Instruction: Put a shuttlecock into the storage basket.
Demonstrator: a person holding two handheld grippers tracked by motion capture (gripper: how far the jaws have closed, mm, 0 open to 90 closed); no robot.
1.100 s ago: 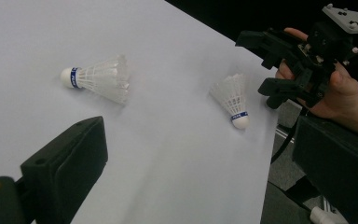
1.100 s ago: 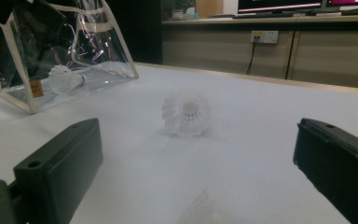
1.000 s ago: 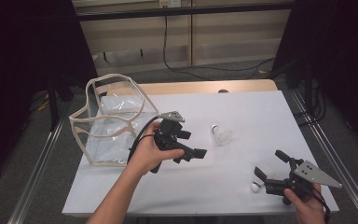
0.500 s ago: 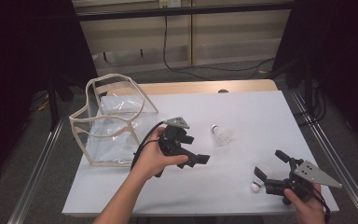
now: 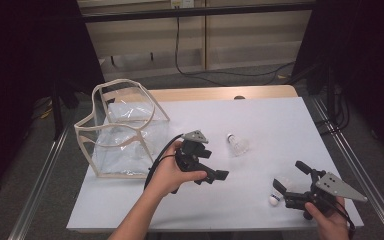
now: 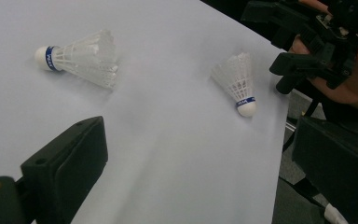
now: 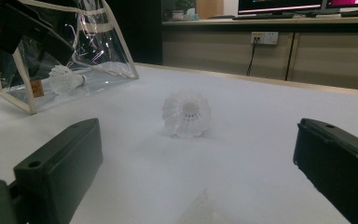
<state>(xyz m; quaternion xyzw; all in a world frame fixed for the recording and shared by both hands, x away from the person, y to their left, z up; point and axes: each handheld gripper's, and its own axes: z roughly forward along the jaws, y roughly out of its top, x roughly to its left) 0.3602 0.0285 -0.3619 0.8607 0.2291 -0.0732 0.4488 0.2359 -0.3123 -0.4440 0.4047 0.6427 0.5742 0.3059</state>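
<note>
White shuttlecocks lie on a white-covered table, and both grippers have their jaws spread with nothing between them.

Nearest the person, the right gripper (image 5: 292,181) hovers low at the table's near right corner, with one shuttlecock (image 5: 278,193) lying just beside its jaws, cork toward the table edge. The left gripper (image 5: 214,171) is held above the middle of the table (image 5: 280,125). Beyond it a second shuttlecock (image 5: 237,144) lies alone on its side. Farther left stands a clear plastic bag (image 5: 122,131) with cream edging; a third shuttlecock (image 7: 64,79) inside is blurred by the creased film.
</note>
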